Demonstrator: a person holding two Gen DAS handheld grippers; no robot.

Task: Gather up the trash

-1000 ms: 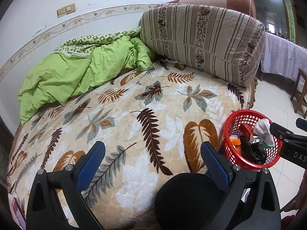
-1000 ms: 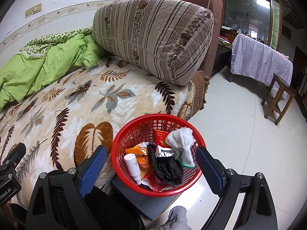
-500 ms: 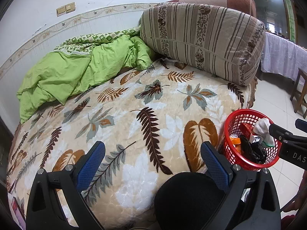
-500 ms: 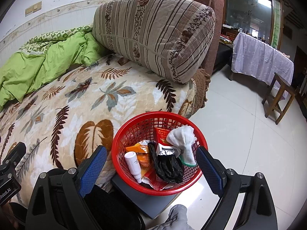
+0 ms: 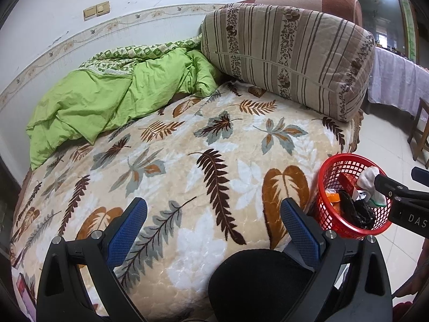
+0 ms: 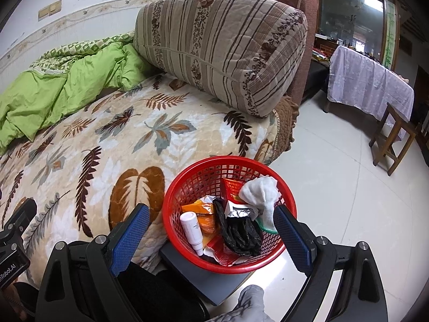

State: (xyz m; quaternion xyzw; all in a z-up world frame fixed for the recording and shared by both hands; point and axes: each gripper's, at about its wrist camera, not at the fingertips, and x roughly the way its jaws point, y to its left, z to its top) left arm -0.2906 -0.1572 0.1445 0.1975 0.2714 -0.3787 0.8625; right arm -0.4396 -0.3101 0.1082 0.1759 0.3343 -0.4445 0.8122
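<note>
Both the left gripper and right gripper hang with jaws apart, empty. Just past the right one, a red mesh basket sits on a dark stool beside the bed, holding a white bottle, black bag, wrappers. Beyond: striped cushion.

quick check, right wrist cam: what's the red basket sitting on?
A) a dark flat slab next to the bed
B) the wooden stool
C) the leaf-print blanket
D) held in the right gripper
A: the red basket rests on a dark flat slab beside the bed edge, off the leaf-print blanket; the right gripper is open with nothing between its fingers, and the wooden stool stands far off on the floor.
</note>
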